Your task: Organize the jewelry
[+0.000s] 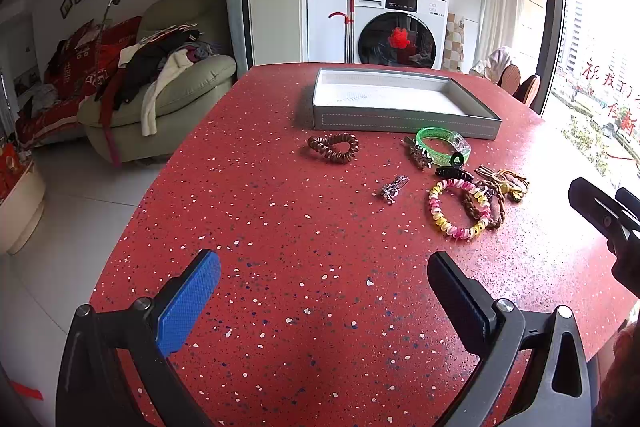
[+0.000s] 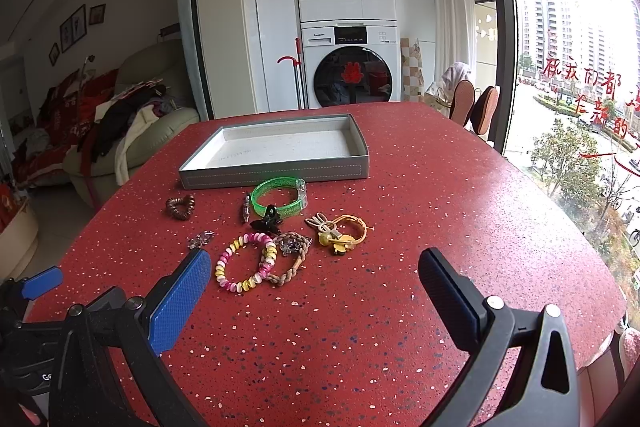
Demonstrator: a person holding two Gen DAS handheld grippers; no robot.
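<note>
Both wrist views low over the red table (image 1: 280, 211), facing the shared tray (image 2: 276, 175)

Black hand-held gripper (image 1: 324, 277) frames (blue pads (image 1: 188, 303))

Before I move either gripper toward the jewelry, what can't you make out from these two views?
- Tray: in both views its near wall hides the front strip of the floor.
- Brown braided band: partly under the pink-yellow coil bracelet and a clear clip.
- Silver clip: too small to tell type.
- Right gripper: cut off by the left view's edge.
</note>
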